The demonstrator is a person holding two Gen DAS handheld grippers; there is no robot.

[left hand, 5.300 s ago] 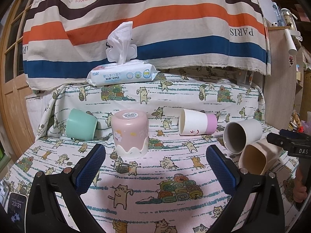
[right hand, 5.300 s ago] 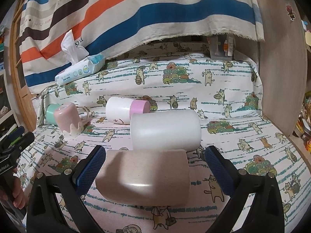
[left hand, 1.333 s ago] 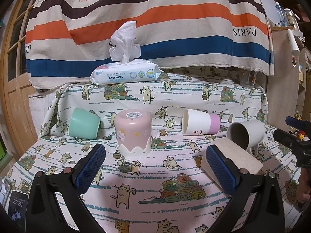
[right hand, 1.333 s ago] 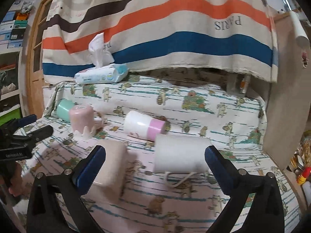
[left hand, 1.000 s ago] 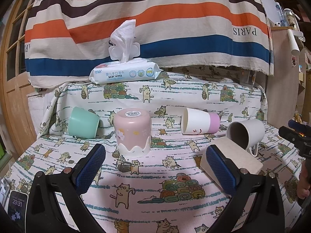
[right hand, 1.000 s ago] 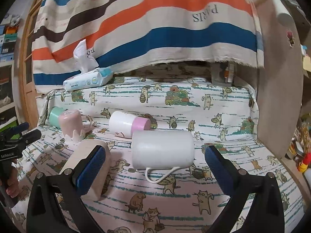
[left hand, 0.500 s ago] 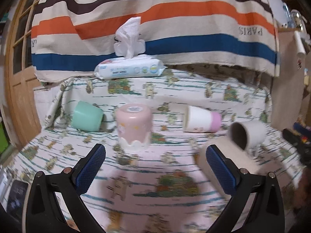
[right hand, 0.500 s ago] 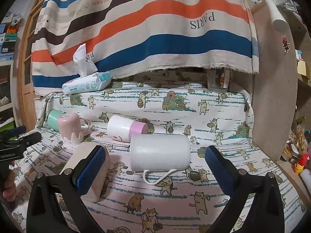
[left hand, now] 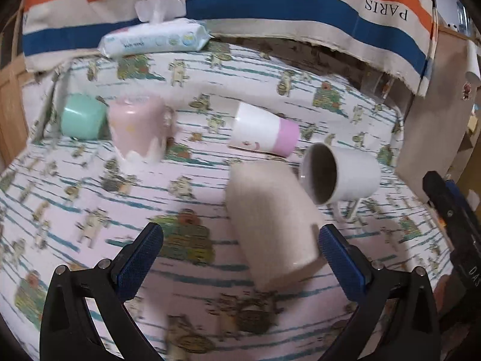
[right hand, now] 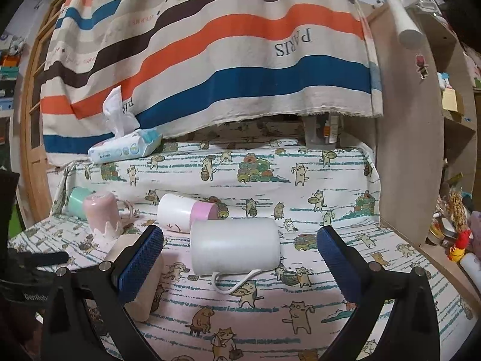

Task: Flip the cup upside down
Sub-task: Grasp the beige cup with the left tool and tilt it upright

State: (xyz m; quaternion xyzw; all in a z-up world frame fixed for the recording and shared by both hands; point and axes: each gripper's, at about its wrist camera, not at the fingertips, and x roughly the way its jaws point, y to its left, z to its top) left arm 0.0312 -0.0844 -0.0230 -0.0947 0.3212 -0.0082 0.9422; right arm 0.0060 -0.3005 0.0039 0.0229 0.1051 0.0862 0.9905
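Several cups are on the cat-print cloth. A beige cup (left hand: 272, 225) stands upside down between the open jaws of my left gripper (left hand: 239, 254); it shows in the right wrist view (right hand: 144, 282) behind the left finger. A white mug (left hand: 342, 177) lies on its side beside it, also in front of my open right gripper (right hand: 240, 258) as the mug (right hand: 236, 248). A pink cup (left hand: 136, 128) stands upside down. A white-and-purple cup (left hand: 264, 134) and a green cup (left hand: 81, 115) lie on their sides.
A pack of baby wipes (left hand: 156, 40) sits on the raised ledge at the back under a striped cloth (right hand: 210, 60). A wooden cabinet side (right hand: 412, 150) stands at the right. The other gripper's body (left hand: 454, 210) shows at the right edge.
My left gripper has moved right and forward and tilted down, so the beige cup now sits between its fingers. The right gripper has stayed back, open, facing the white mug.
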